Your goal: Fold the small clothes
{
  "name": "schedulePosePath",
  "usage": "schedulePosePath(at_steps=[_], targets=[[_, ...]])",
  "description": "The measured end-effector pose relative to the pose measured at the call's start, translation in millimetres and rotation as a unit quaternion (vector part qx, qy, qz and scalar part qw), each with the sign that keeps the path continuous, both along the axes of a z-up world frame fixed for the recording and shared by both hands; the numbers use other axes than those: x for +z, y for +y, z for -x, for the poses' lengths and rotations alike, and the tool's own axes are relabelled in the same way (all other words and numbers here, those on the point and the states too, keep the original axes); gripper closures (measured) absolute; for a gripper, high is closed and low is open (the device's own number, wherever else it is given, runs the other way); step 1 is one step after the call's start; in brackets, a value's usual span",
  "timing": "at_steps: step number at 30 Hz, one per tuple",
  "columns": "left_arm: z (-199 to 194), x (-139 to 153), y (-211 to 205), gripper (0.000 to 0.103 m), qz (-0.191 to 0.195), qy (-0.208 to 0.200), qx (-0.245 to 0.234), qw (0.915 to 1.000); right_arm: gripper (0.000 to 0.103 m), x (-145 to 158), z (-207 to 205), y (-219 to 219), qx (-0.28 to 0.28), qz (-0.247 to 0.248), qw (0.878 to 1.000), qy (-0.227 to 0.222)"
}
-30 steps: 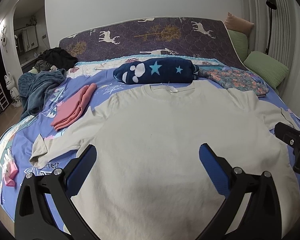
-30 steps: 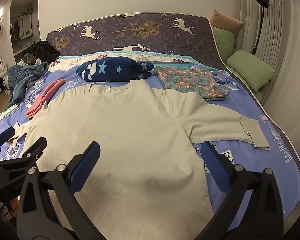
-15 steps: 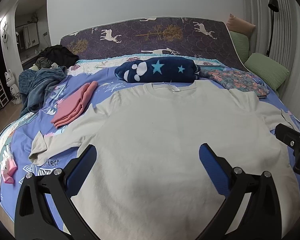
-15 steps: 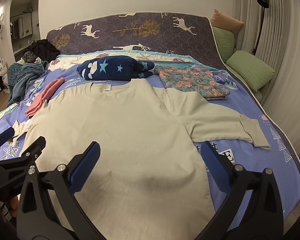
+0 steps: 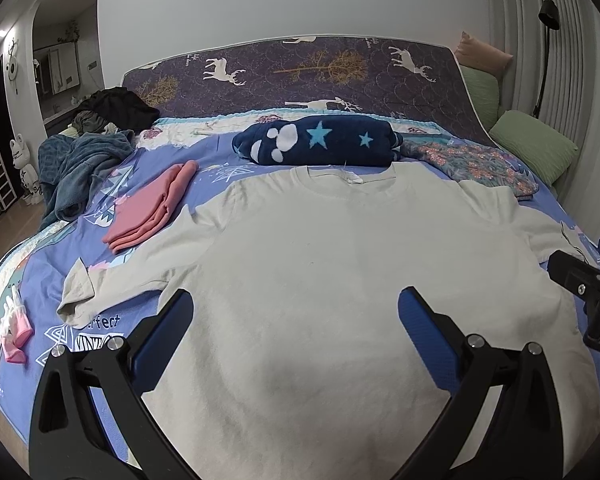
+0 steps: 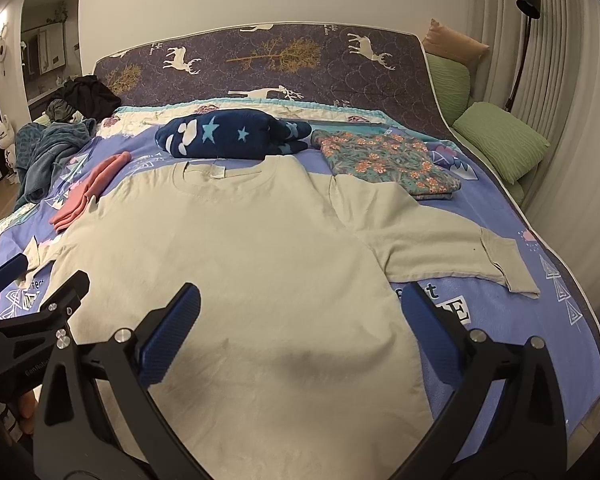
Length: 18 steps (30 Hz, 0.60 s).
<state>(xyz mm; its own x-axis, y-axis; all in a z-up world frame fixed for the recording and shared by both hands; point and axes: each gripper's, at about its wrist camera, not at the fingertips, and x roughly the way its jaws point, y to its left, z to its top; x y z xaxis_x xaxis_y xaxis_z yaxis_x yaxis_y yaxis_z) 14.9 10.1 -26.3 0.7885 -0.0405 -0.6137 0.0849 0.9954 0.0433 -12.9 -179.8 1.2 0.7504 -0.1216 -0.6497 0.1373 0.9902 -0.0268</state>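
I had the cream cotton long-sleeved T-shirt (image 5: 340, 264) spread flat on the blue printed bed sheet (image 6: 512, 344), collar toward the headboard, both sleeves stretched out to the sides. No fold had gone into it yet, by my reading; the body lay open and smooth. My left hand-held gripper (image 5: 294, 320) hung above the lower part of the shirt with its blue pads spread wide, gripping nothing. My right hand-held gripper (image 6: 300, 320) hung over the shirt's lower right side, likewise spread and empty, its right pad out over the sheet past the shirt's edge.

Some work looked done already: a folded pink garment (image 5: 152, 208) lay beside the left sleeve, and a folded floral-print garment (image 6: 392, 164) sat near the right shoulder. A rolled navy fleece with stars (image 5: 320, 140) rested just beyond the collar. A heap of teal and dark clothes (image 5: 84, 152) at the far left corner seemed to be what was left, after this shirt's sleeves and body got folded.
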Motion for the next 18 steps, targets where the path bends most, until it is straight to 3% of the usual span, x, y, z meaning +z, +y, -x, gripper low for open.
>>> schedulePosePath(at_steps=[18], targets=[[0, -2, 11, 0.001, 0.009, 0.002, 0.009, 0.9999, 0.002, -1, -1, 7, 0.003, 0.009, 1.000, 0.005]])
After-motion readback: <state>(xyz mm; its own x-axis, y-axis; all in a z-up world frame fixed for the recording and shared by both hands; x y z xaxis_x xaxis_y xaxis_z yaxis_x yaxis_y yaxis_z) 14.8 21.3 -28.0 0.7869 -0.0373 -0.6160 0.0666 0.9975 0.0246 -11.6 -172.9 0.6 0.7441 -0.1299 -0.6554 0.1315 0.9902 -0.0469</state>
